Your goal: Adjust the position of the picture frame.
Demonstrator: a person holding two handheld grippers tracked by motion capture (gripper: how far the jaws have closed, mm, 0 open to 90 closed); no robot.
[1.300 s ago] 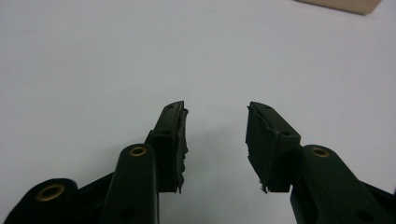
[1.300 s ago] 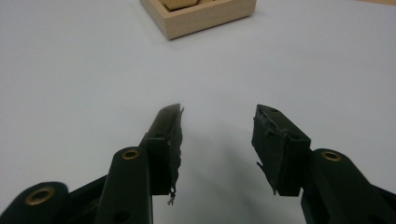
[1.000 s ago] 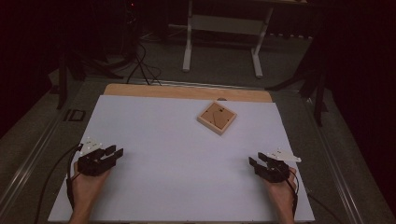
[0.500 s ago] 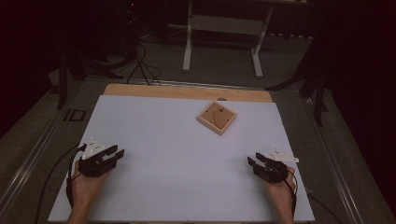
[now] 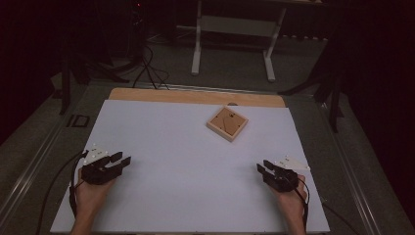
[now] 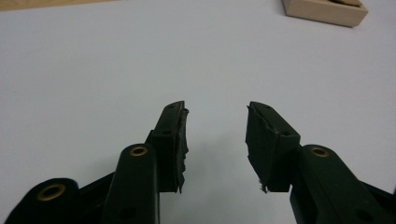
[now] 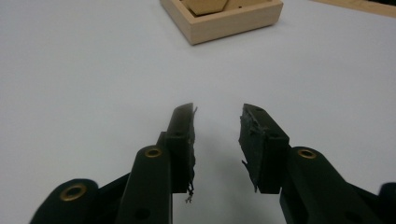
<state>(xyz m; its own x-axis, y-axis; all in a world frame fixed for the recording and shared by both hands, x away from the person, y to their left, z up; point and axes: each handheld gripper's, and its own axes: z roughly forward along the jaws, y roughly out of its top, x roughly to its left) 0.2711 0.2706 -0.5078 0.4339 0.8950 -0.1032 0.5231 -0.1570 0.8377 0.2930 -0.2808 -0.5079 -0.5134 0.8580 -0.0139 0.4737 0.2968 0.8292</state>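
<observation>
A shallow square wooden box (image 5: 227,123) with wooden pieces inside lies on the white sheet (image 5: 186,161), right of centre and towards the far edge. My left gripper (image 5: 123,158) rests near the front left corner, pointing right. It is open with nothing between its jaws, which have just been opening. In the left gripper view the gripper (image 6: 216,108) sees the box (image 6: 327,10) at the top right. My right gripper (image 5: 263,166) lies near the front right corner, open and empty, its jaws having just been closing. The right gripper view puts the gripper (image 7: 217,109) facing the box (image 7: 224,16).
A bare wooden strip (image 5: 195,96) runs along the table's far edge. Beyond it stands a white metal frame (image 5: 232,29) on the dark floor. Cables (image 5: 147,63) lie on the floor at the far left. A cable trails from each gripper off the front edge.
The right gripper's jaws stand a little closer together than before, and the left gripper's a little wider. Both hands stay where they were. The box has not moved.
</observation>
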